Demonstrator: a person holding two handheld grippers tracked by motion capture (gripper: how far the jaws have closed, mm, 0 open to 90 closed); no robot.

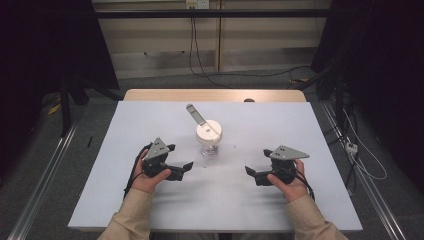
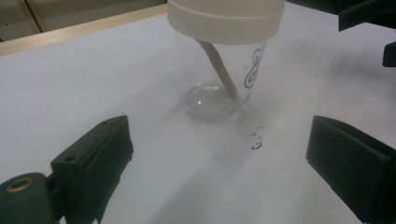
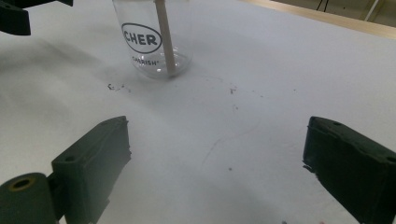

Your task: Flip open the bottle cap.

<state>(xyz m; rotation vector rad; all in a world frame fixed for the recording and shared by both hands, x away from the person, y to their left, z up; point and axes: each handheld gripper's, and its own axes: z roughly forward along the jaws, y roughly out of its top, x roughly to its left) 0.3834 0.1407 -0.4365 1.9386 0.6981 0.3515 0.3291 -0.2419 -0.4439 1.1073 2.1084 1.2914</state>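
- Clear plastic cup (image 1: 209, 145) with a cream lid (image 1: 208, 130): stands upright at the middle of the white-covered table (image 1: 125, 200), between the two grippers and a little beyond them, touching neither.
- Pale flat stick (image 2: 218, 67): leans inside the cup, lower end on the bottom; from the high view a grey-tipped part (image 1: 196, 114) projects up through the lid, tilted toward the far left.
- Left gripper (image 1: 183, 166): held low over the table by the person's left hand (image 1: 145, 176); jaws spread wide, nothing between them.
- Right gripper (image 1: 251, 172): held likewise by the right hand (image 1: 288, 183); jaws spread wide, empty.
- Handling, as judged: cup looks light, thin-walled and smooth, likely to slip or buckle under a hard squeeze and to tip from the stick's leverage. Best taken across the clear wall below the lid, gently, or by the lid's firmer rim.
- View differences: the right gripper view reads a printed oval logo (image 3: 141, 38) on the cup; the left gripper view gives the lid's underside edge and the mark side-on; the high view alone gives the layout of both hands.
- Small dark specks (image 2: 255, 141) lie on the table near the cup's base.
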